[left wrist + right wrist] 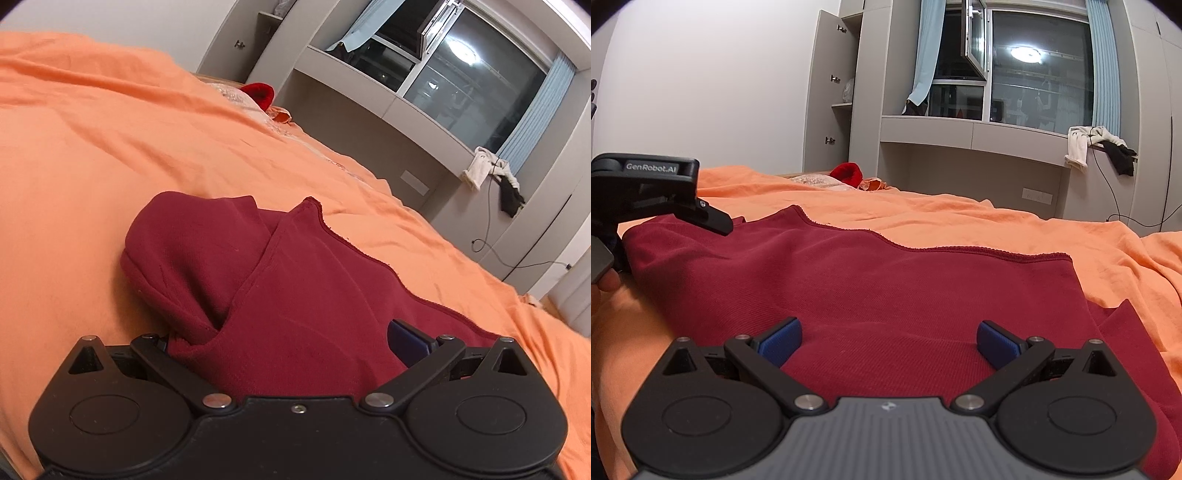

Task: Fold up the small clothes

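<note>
I am reading white lettering, "GenRobot.AI", on the black plastic casing of my left gripper [713, 221], which is showing at the left edge of the right wrist view. A small pale logo mark is sitting on the ribbed grey body of my right gripper [889, 345]. The dark red garment [871, 291], a fine-ribbed knit with a stitched, slightly wavy hem, is lying spread on the orange bedsheet [960, 218], which is looking soft and creased. My right gripper is hanging released, its 2 blue textured pads [783, 341] spread wide over the cloth with nothing between them. In the left wrist view, my left gripper [291, 343] is also standing wide, with the dark red garment [295, 288] bunching in a thick fold between its fingers; 1 blue pad [406, 341] is showing and the other is hidden under fabric, so I cannot tell whether it is pinching the cloth. Behind the bed, a bright red rounded item [847, 172] is resting by a pale patterned pillow [816, 181], and white and black clothes [1100, 146] are draping off a grey window ledge [960, 134].
</note>
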The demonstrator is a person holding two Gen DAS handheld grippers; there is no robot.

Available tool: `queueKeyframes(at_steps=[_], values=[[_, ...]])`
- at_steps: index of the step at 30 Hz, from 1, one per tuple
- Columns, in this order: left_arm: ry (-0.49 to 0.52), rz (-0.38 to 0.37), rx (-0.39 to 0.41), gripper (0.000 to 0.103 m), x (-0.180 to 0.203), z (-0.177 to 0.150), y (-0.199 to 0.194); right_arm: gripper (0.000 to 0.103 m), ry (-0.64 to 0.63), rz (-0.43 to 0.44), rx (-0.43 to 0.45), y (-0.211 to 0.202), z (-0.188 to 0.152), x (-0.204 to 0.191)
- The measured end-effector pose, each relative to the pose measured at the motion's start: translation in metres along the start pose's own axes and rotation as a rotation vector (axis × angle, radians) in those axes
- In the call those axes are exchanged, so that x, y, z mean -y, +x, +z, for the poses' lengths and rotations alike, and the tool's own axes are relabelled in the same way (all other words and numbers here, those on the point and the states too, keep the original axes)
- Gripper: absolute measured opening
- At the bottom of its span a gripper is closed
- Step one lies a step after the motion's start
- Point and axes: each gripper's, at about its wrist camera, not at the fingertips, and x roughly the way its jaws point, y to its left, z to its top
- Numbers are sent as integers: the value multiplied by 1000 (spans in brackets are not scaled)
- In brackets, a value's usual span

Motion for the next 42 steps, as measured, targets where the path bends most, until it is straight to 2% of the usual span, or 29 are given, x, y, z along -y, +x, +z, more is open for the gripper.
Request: queueKeyframes(at_steps=[5,8,11,13,19,25,28,31,34,37,42], values=[[14,41,37,93,4,-3,-1,103,8,6,-4,0,0,0],[8,63,58,81,4,-4,-1,103,8,7,-4,0,0,0],[21,90,82,65,5,-6,-1,103,9,7,-5,0,0,0],[40,111,87,48,7,-7,0,103,8,7,-4,0,0,1],[158,100,87,23,31,6,-2,103,73,54,-10,-11,7,17],[359,35,133,18,85,21,-15,103,117,-20,54,-52,16,60],[456,-21,159,16,123,20,-22,103,113,-124,87,-72,17,88],[539,-107,175,16,169,9,-26,103,165,-225,115,-90,20,123],[624,-194,178,16,208,-15,-29,103,261,-322,132,-104,22,161],[765,-265,168,16,241,-59,-31,103,346,-399,123,-112,19,194],[991,-321,62,20,257,-130,-20,103,442,-425,56,-108,7,226]])
